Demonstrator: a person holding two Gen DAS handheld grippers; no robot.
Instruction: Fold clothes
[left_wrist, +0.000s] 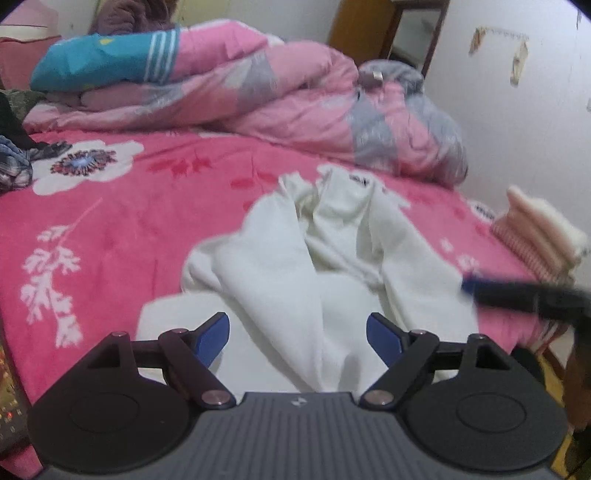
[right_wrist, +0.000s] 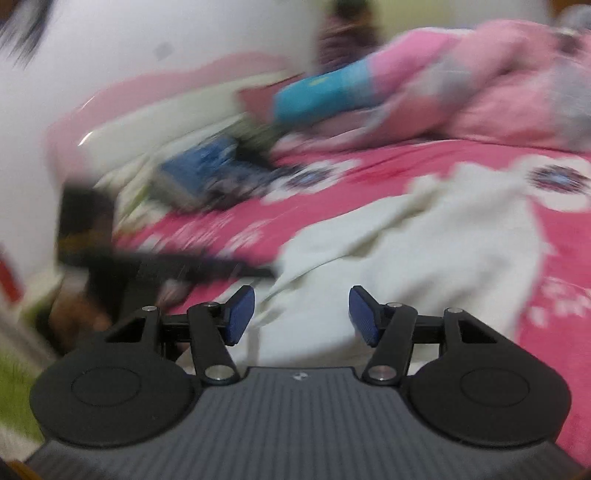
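white top (left_wrist: 332, 258) lying crumpled mid-bed on pink sheet (left_wrist: 147, 221) | soft, light, floppy, likely bunching | left gripper (left_wrist: 297, 339) and right gripper (right_wrist: 301, 314) both spread, gripping nothing | you're best pinching a hem corner.

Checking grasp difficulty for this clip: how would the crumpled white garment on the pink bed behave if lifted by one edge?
The crumpled white knit garment lies in soft folds, so it would likely drape limply and hang unevenly. It looks thin, so probably light. Its bunched layers may shift on the pink floral bedsheet rather than lift together.
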